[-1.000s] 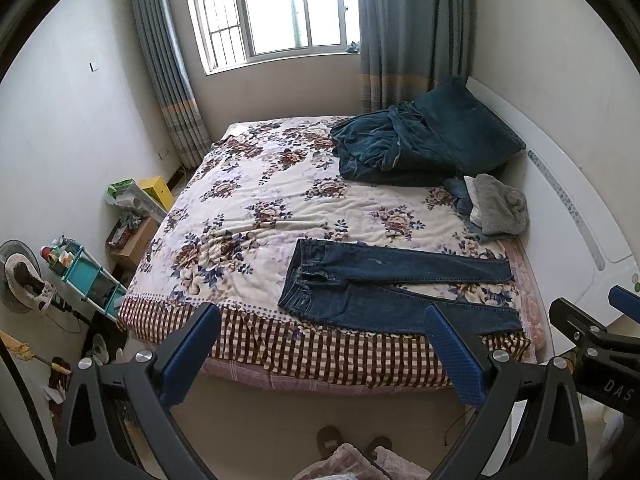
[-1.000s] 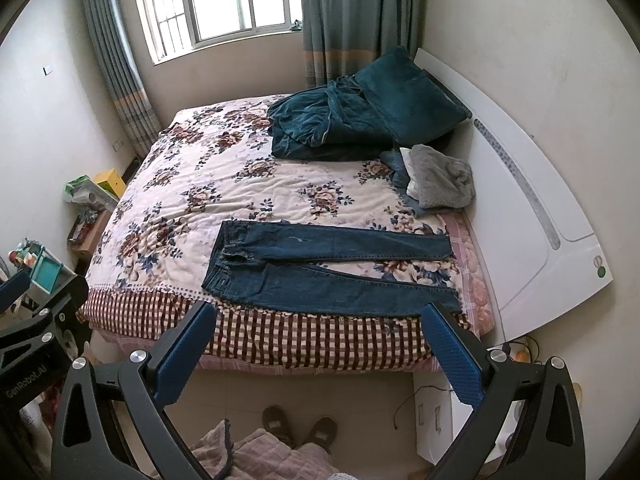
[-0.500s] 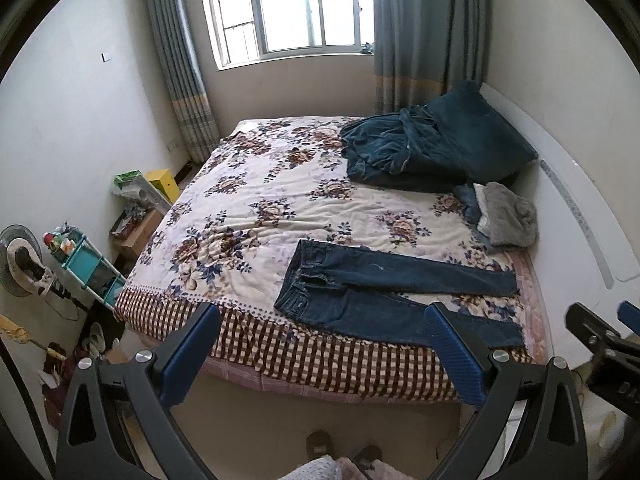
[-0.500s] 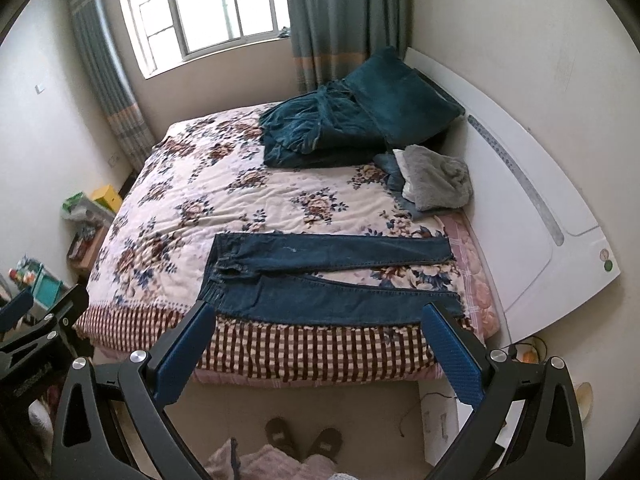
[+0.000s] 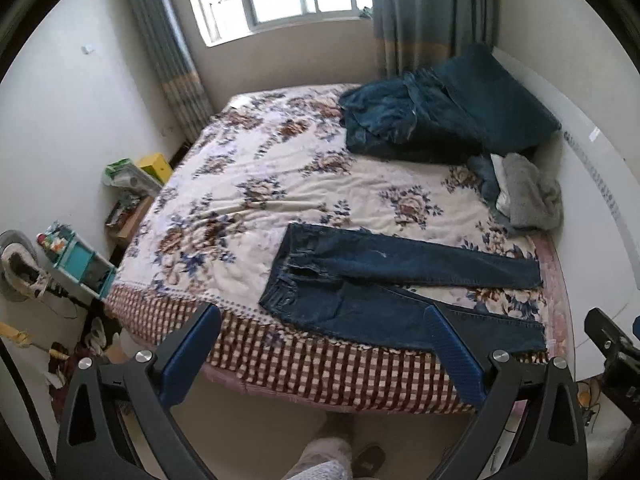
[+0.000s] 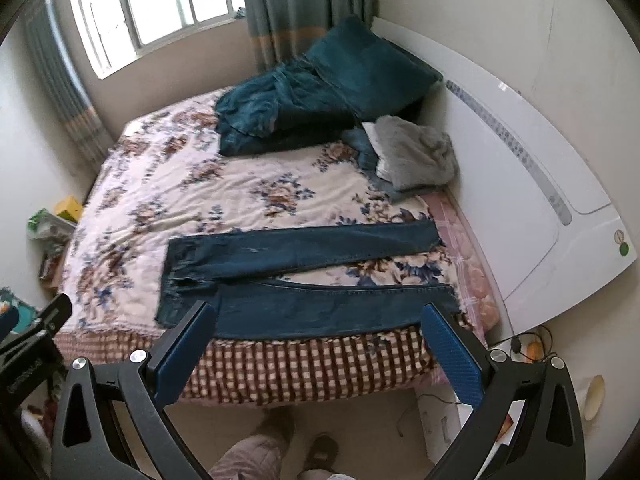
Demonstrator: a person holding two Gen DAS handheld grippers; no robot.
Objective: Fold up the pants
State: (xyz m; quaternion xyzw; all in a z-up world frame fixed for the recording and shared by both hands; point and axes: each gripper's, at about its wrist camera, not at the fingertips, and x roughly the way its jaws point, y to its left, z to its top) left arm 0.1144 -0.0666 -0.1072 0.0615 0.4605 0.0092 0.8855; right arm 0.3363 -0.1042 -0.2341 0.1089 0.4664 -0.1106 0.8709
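Observation:
Dark blue jeans point(image 5: 384, 280) lie flat near the front edge of the floral bed point(image 5: 256, 184), waist to the left, the two legs spread apart and pointing right. They also show in the right wrist view point(image 6: 304, 276). My left gripper point(image 5: 320, 336) is open and empty, held in the air before the bed edge, short of the jeans. My right gripper point(image 6: 316, 336) is open and empty too, at about the same distance. Each gripper shows at the edge of the other's view.
A teal blanket and pillow point(image 5: 440, 120) lie at the back right of the bed, a grey garment point(image 5: 528, 196) beside the white headboard point(image 6: 540, 184). Cluttered shelves and a fan point(image 5: 60, 264) stand at the left. Feet in slippers point(image 6: 320, 448) are on the floor.
Both grippers have moved closer to the bed and the jeans look larger. Both stay open and empty. The jeans have not moved.

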